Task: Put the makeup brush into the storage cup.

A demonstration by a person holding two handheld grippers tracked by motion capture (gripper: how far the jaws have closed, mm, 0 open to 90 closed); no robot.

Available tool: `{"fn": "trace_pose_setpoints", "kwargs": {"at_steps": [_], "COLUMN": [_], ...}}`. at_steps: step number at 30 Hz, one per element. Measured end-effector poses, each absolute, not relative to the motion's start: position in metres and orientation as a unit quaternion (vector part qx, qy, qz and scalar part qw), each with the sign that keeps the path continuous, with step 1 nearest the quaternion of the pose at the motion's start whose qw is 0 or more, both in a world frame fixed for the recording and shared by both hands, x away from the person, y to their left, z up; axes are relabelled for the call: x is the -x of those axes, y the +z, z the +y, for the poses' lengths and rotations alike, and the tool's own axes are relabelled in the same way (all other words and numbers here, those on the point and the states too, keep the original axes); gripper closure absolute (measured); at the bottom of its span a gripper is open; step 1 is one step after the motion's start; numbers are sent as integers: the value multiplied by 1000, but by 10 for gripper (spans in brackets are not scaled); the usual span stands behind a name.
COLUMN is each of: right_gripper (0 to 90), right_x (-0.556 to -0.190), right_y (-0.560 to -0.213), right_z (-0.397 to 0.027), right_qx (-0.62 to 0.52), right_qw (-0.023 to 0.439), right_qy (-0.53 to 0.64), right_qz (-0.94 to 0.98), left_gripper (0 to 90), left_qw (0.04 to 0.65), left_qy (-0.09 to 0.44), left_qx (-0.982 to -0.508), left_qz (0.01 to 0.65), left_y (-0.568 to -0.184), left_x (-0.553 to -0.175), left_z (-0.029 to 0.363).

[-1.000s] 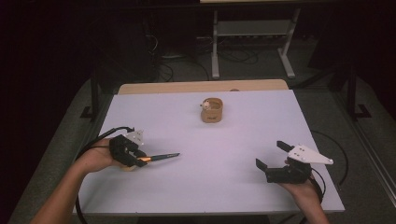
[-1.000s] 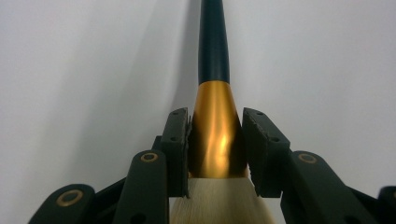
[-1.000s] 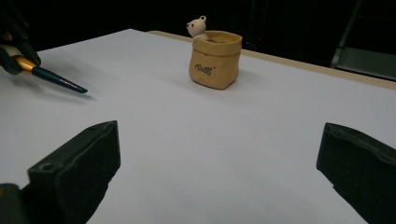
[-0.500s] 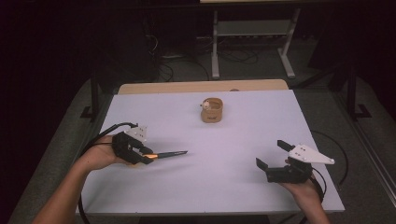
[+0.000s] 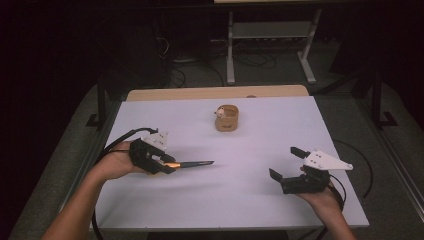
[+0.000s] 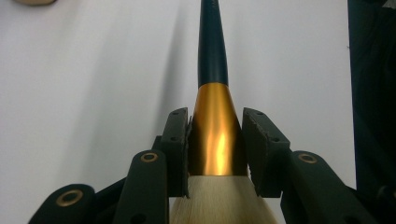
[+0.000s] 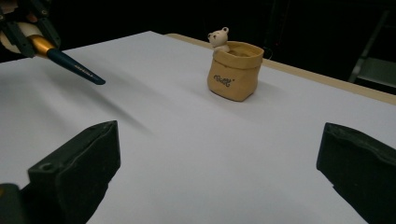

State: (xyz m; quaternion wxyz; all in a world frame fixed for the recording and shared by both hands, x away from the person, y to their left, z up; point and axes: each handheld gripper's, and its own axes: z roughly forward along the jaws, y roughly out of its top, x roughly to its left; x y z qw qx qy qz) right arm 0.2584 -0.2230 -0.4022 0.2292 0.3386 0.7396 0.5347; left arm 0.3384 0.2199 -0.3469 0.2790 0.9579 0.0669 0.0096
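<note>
Since the earlier frame: left gripper (image 5: 172, 165) shifted right and slightly higher over the surface (image 5: 250, 150), carrying the brush (image 5: 192, 164) with it; right gripper (image 5: 286, 167) unchanged in place.

Brush: dark handle, gold ferrule (image 6: 215, 135), pale bristles. Held level above the left part of the surface, handle tip pointing right toward the middle. Left gripper view shows both fingers (image 6: 177, 144) clenched on the ferrule, bristles toward the hand, handle running away from it.

Left gripper: in the person's left hand (image 5: 112, 164), near-left, cable looping off the left edge.

Right gripper: in the right hand (image 5: 325, 200), near-right, grey plate on top. Fingers (image 7: 74, 172) released, standing wide apart with nothing between them.

Pot (image 5: 227, 119): small tan sack-shaped holder with a bear figure (image 7: 218, 37) at its rim, upright at far centre of the surface, well apart from both grippers and from the brush tip.

Surface: white, wooden strip along the far edge.
</note>
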Motion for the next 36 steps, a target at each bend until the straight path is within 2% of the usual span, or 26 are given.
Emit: {"fn": "trace_pose_setpoints", "kwargs": {"at_steps": [16,36], "right_gripper": [0,0], "right_x": [-264,-277], "right_y": [-392,-384], "right_z": [-211,-182], "right_qx": [-304,-239], "right_qw": [197,123], "right_qy": [537,503], "right_qz": [762,822], "left_gripper": [633,633], "left_qw": [279,274], "left_qy": [2,-7], "left_qx": [-960,-962], "left_qz": [25,-9], "left_y": [-343,-341], "left_x": [-338,-336], "left_z": [184,153]}}
